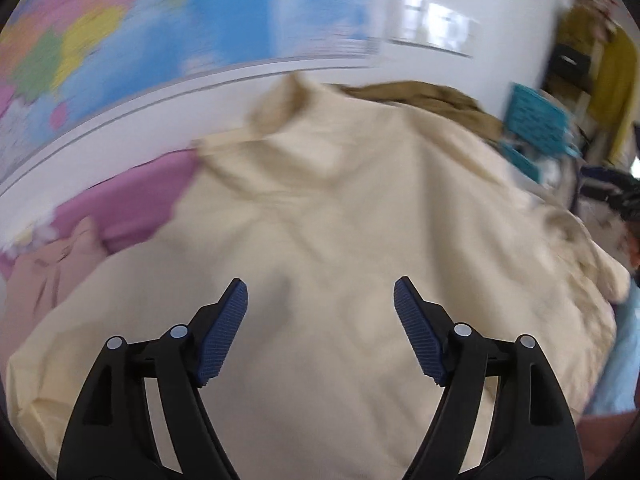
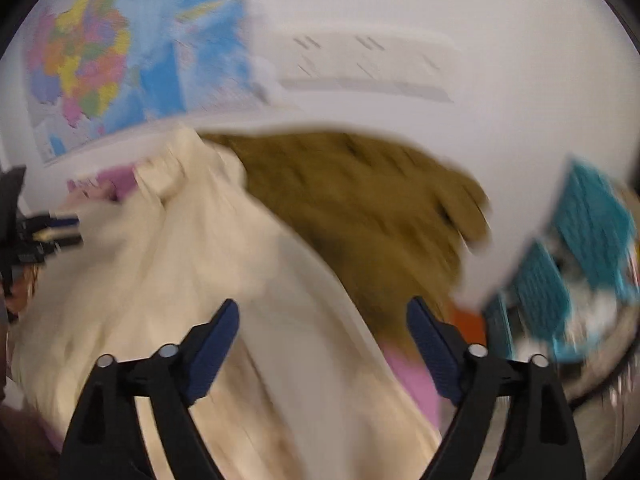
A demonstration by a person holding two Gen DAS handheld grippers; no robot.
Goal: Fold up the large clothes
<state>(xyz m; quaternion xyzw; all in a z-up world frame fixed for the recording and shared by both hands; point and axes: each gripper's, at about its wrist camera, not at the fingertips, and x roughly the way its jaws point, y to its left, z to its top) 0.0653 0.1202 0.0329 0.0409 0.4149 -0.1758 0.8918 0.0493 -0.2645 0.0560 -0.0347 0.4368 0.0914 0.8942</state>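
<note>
No legible text, labels, brands or numbers in either view. Printing on wall map (image 2: 120,52) too blurred to read. Markings on white wall panel (image 2: 368,68) smeared by motion, unreadable. Pattern on teal baskets (image 1: 536,116) indistinct.

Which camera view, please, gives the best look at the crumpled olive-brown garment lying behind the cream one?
The right wrist view: there the crumpled olive-brown garment fills the middle of the picture, though it is motion-blurred. The left wrist view shows only a thin strip of it above the far edge of the large cream garment.
</note>
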